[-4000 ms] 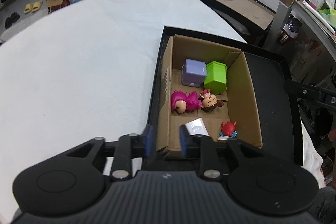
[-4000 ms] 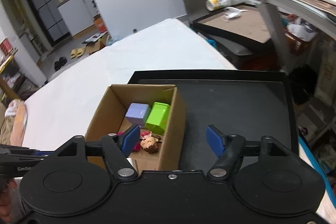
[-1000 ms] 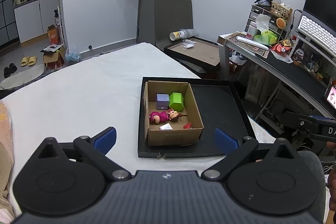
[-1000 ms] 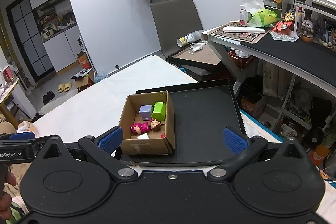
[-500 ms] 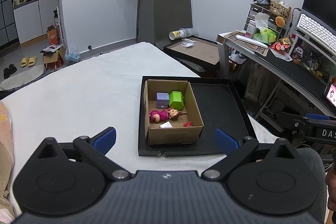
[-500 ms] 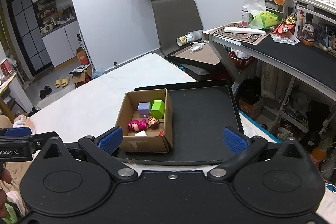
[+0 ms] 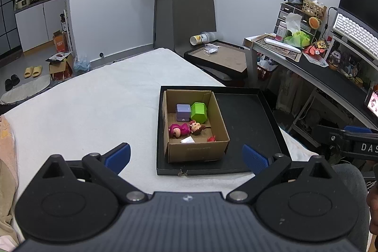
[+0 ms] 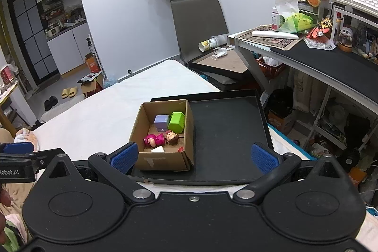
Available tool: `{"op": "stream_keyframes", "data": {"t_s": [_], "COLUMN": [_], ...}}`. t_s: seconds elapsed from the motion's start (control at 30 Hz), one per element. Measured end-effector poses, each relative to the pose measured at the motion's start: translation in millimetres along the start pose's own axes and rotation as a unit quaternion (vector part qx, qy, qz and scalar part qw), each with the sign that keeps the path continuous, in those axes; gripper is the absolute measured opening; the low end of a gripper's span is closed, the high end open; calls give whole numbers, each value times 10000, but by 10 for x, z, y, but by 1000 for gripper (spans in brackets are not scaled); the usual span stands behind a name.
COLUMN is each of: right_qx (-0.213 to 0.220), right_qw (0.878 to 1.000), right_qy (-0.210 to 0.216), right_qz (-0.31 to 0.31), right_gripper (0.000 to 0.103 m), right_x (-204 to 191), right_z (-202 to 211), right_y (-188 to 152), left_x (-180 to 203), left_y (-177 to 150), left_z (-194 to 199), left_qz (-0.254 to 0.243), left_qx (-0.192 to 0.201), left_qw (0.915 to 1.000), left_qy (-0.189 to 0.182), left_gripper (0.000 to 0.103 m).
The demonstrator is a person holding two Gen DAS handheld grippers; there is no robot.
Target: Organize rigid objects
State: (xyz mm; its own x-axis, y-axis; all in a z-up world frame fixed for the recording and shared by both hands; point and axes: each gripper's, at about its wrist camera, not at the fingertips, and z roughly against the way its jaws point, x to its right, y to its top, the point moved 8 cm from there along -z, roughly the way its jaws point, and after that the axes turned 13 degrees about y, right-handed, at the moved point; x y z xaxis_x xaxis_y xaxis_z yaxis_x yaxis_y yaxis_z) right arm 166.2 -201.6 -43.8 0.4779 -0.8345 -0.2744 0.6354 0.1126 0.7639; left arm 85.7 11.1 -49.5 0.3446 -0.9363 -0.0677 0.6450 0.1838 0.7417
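Observation:
A cardboard box (image 7: 219, 117) (image 8: 165, 161) stands in the left part of a black tray (image 7: 248, 124) (image 8: 226, 131) on the white bed. In the box lie a purple cube (image 7: 183, 112) (image 8: 161, 122), a green block (image 7: 199, 112) (image 8: 176, 122), a pink doll (image 7: 185, 128) (image 8: 160, 139), a white piece (image 7: 187, 140) (image 8: 157, 149) and a small red toy (image 7: 211, 138). My left gripper (image 7: 186, 158) is open and empty, held back from the tray's near edge. My right gripper (image 8: 192, 157) is open and empty, also back from the tray.
The white bed surface (image 7: 94, 105) spreads to the left of the tray. A grey chair (image 7: 193, 15) and a second black tray (image 7: 219, 58) stand beyond the bed. A cluttered desk (image 7: 319, 67) runs along the right. A pink cloth (image 7: 4, 134) lies at the left edge.
Both grippers have drawn back from the box and opened wide; four seconds ago the left one was narrow around the box's near wall. In the last second there is only slight drift.

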Motion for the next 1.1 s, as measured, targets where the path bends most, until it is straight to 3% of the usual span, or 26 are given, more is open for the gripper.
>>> {"op": "stream_keyframes", "data": {"t_s": [1.1], "right_qx": [38], "right_qw": [10000], "right_qy": [-9], "right_qz": [-89], "right_gripper": [103], "right_x": [95], "right_z": [68], "right_y": [-47], "left_x": [135], "left_y": [-55], "left_z": [82], "left_qz": [-126], "left_qx": [-4], "left_qw": [9999], "left_qy": [-51], "left_gripper": [100]}}
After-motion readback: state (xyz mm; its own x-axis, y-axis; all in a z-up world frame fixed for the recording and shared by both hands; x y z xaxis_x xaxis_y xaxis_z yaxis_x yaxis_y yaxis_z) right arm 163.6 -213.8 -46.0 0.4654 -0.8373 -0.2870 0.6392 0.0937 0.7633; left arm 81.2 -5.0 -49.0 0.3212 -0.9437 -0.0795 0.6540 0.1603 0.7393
